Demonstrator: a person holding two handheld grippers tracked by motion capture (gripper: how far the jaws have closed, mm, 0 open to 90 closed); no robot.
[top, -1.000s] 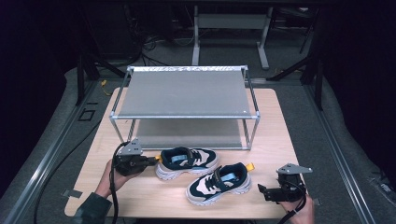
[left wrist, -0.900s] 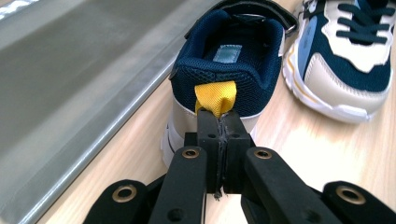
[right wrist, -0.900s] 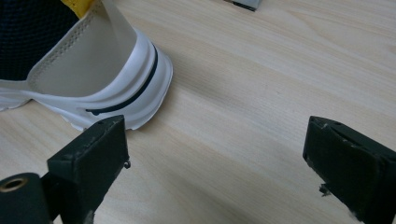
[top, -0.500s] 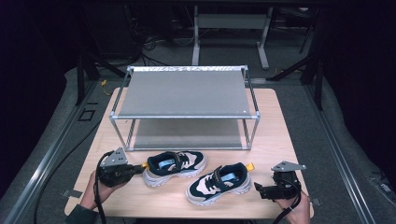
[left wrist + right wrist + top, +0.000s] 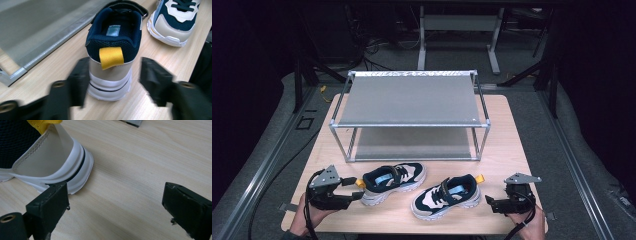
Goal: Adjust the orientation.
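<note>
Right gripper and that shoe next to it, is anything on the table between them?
No. In the right gripper view, bare wooden table lies between the open right gripper and the shoe's heel.

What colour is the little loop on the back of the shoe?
Yellow. The fabric heel loop on the navy and beige sneaker shows best in the left gripper view.

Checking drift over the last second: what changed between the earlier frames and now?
The left gripper slid left, dragging the left shoe by its heel, and its jaws have just been opening, heel between them. Right gripper, right shoe and rack stayed put.
</note>
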